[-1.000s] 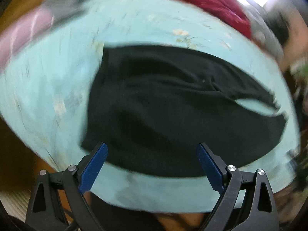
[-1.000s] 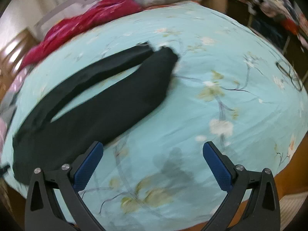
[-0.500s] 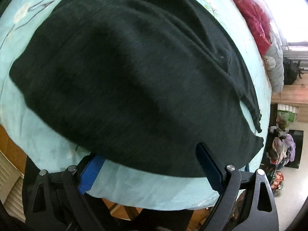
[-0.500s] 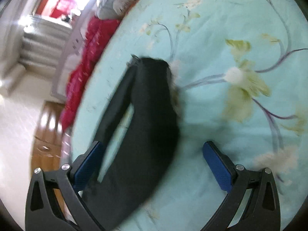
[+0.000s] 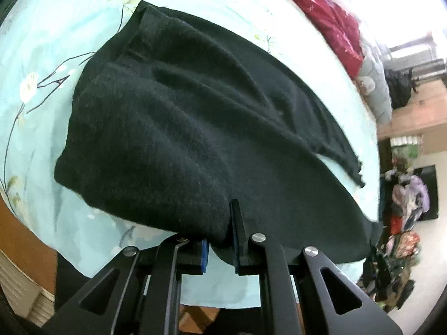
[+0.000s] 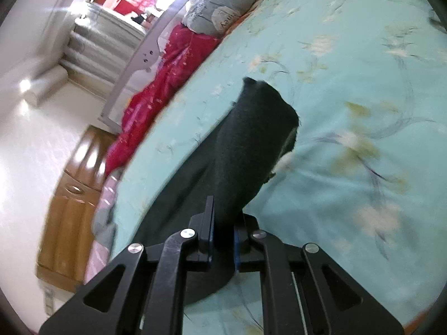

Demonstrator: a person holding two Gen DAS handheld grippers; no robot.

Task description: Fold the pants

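Bed [image 5: 50, 28] with a teal floral sheet carries everything; its near edge runs right under both grippers, wood floor below, so no room to pull back, all the free room is forward across the sheet. Red quilt [image 6: 167, 64] and grey bedding [image 6: 223, 8] sit along the far side, well apart from the work. Black pants [image 5: 178, 128] lie flat near the front edge, long axis running along that edge: waist end at the left, legs trailing off to the right, the two legs split with a sliver of sheet between them. Left gripper [image 5: 220, 240] has just been closing and now pinches the near hem of the waist end, cloth bunched between the blue pads. Right gripper [image 6: 223, 240] likewise just closed, clamped on the near edge of one pants leg [image 6: 251, 150], the leg running away from the jaws to its cuff. Both holds are on the near long edge, so my read is the next move is a lift and carry forward, laying the near leg over the far one. Risk: thin pinches slipping.
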